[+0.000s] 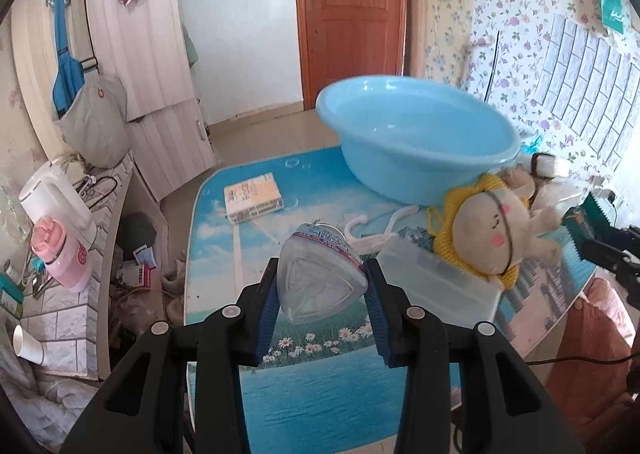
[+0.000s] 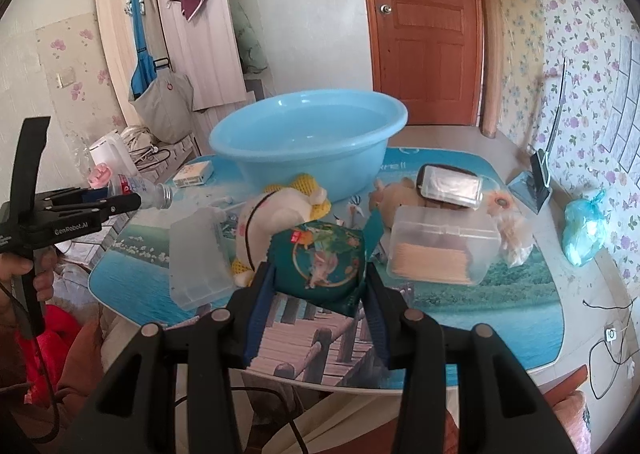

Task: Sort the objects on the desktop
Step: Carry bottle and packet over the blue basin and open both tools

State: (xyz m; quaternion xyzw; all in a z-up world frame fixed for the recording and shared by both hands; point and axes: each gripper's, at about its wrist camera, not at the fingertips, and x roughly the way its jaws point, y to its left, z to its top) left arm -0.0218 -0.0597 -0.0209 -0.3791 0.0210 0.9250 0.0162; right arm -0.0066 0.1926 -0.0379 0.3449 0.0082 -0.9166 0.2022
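Left gripper: the left gripper (image 1: 323, 296) pinches a clear plastic bottle (image 1: 320, 274) between its blue-padded fingers, held above the table's near-left part; the right wrist view shows the same gripper (image 2: 116, 203) at the table's left edge, a hand (image 2: 24, 274) on its handle.

Bottle: transparent and apparently empty, its rounded-triangular base turned toward the camera, a printed label band around the body; in the right wrist view its open, capless neck (image 2: 162, 196) points toward the table's middle.

Right gripper: the right gripper (image 2: 318, 296) clamps a dark green pouch (image 2: 320, 264) over the table's near edge.

Pouch: soft, puffed packet printed with a round cartoon picture and a small red mark near its top corner.

Table: the table (image 2: 500, 318) has a glossy top printed with a lake, a wooden pier and daisies.

Basin: a light blue plastic basin (image 2: 308, 134) stands toward the far edge.

Plush toy: a beige doll with pink cheeks and yellow knit trim (image 1: 494, 232) lies in front of the basin, just beside a frosted plastic box (image 1: 440, 282) near the left edge.

Toothpick box: a clear lidded box of pale wooden sticks (image 2: 440, 250) sits right of centre, near a silver-topped case (image 2: 452, 186) behind it.

Carton: a small cream carton (image 1: 254, 202) lies flat near the far-left corner.

Bag: a knotted light blue bag (image 2: 582, 230) rests off the right edge.
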